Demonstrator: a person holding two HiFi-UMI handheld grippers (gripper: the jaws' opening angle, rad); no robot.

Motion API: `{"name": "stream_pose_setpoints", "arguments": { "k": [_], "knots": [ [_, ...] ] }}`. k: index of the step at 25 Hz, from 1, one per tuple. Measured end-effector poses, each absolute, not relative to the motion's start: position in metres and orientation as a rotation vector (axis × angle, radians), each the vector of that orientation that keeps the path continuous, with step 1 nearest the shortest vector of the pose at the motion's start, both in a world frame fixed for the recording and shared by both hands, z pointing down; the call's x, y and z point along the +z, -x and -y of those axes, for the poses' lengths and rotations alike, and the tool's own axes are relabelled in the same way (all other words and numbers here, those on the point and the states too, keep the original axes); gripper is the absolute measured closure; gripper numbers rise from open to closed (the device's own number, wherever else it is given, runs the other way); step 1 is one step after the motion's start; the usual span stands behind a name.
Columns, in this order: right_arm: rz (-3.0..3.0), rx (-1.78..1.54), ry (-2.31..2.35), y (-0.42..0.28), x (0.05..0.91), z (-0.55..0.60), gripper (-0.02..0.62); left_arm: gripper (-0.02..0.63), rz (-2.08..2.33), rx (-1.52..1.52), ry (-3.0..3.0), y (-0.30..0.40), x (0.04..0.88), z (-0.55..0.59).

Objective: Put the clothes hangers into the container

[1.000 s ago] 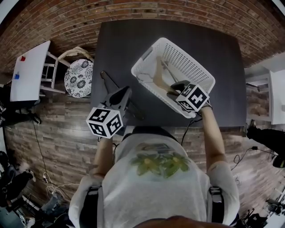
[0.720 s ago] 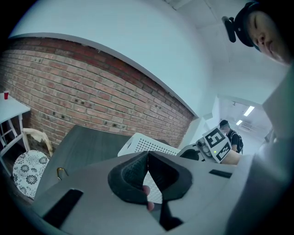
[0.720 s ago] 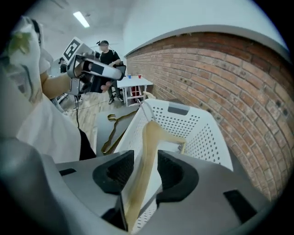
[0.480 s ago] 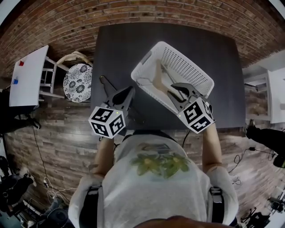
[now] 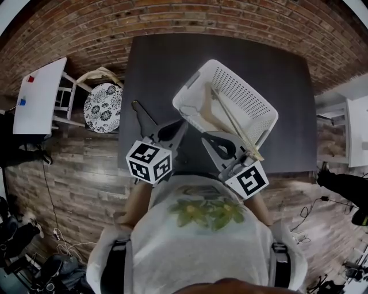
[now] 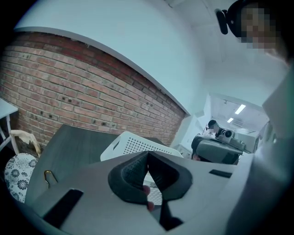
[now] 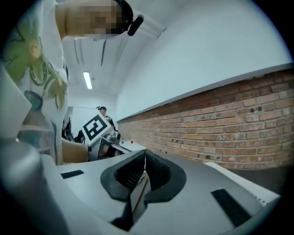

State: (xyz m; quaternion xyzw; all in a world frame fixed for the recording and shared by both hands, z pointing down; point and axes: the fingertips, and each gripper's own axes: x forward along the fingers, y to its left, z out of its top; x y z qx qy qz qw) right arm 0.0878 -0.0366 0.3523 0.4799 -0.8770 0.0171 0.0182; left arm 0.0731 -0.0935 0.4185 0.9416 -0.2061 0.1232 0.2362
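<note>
Brick wall [image 5: 172, 17] and plank floor [image 5: 75, 172] frame a dark table [image 5: 155, 63], with a cushioned chair [image 5: 102, 100] off its left side. On the table stands a white basket [image 5: 253, 95], set at an angle. A wooden hanger [image 5: 205, 106] lies inside it, and its thin bar [image 5: 236, 129] slants out over the near rim, just beside the right gripper [image 7: 145, 158]. That gripper's jaws have just closed and the pads now meet. A thin golden strip [image 7: 139, 195] shows in the slot below them, but I cannot tell whether it is pinched or only seen through the gap. The left gripper [image 6: 147, 156] is also closed, pad against pad with nothing between them. It sits near the basket's near-left corner. A second hanger [image 5: 142, 118] lies flat on the table to the left of the basket and partly under the left gripper, with its metal hook [image 6: 48, 176] pointing away from the person.
</note>
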Motion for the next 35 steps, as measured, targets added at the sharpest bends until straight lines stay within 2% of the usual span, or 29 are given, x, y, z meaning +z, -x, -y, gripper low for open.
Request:
{"name": "stream_pose_setpoints", "arguments": {
  "k": [3, 14, 23, 28, 35],
  "knots": [
    [2.712, 0.209, -1.497, -0.083, 0.370, 0.033, 0.561, 0.577, 0.552, 0.332, -2.572, -0.073, 0.419, 0.091],
    [2.739, 0.349, -1.431, -0.065, 0.386, 0.043, 0.561, 0.577, 0.631, 0.294, -2.554, -0.053, 0.413, 0.090],
    [2.681, 0.504, -1.142, -0.003, 0.427, 0.056, 0.558, 0.577, 0.846, 0.299, -2.406, 0.016, 0.435, 0.097],
    [2.649, 0.618, -0.942, 0.045, 0.464, 0.060, 0.452, 0.577, 1.025, 0.256, -2.331, 0.079, 0.441, 0.113],
    [2.522, 0.617, -0.788, 0.097, 0.521, 0.058, 0.439, 0.577, 1.111, 0.180, -2.243, 0.136, 0.447, 0.118]
  ]
}}
